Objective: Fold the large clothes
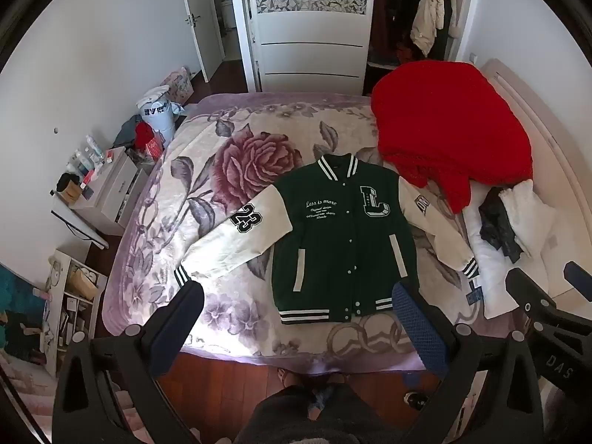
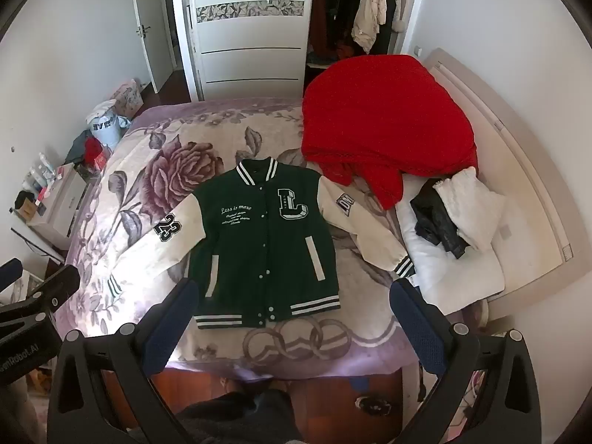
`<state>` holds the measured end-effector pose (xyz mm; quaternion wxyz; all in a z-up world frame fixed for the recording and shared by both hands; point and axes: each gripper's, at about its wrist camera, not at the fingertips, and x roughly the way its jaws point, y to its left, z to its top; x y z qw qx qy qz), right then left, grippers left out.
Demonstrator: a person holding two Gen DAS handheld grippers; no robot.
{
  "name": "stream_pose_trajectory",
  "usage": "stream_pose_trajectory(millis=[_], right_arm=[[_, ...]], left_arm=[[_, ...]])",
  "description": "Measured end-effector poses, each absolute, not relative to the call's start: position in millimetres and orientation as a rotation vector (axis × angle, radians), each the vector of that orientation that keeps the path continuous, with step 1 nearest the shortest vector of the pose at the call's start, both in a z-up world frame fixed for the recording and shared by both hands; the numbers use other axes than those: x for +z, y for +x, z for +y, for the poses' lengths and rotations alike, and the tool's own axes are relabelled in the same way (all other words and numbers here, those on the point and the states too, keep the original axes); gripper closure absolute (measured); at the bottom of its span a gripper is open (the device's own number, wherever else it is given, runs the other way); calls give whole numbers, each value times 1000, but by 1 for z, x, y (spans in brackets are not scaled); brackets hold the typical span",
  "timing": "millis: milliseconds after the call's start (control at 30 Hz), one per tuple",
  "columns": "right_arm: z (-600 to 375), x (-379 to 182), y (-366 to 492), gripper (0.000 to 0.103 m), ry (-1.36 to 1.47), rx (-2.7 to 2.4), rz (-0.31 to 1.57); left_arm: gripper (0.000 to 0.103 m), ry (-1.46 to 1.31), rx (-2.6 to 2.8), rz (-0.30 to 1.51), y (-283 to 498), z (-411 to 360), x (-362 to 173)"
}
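Varsity jacket spread flat, front up, on the bed; both tongs wide apart and empty.

The green jacket [image 1: 344,236] lies mid-blanket [image 1: 207,170], collar at 12 o'clock, hem at 6, white sleeves out toward 8 and 4. The left gripper [image 1: 296,318] and right gripper [image 2: 296,314] hover above its hem. It looks thick, soft and fairly heavy; best taken at the ribbed cuffs [image 2: 403,267] or shoulders.
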<state>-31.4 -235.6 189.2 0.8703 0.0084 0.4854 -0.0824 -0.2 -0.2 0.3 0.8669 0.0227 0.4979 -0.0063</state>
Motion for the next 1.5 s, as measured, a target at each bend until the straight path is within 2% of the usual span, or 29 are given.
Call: stream_pose_trajectory(millis=[1500], right_arm=[[-238,200,-32,0,24,-168,1005]], left_arm=[[0,25,-31,1039,1,-8,2]])
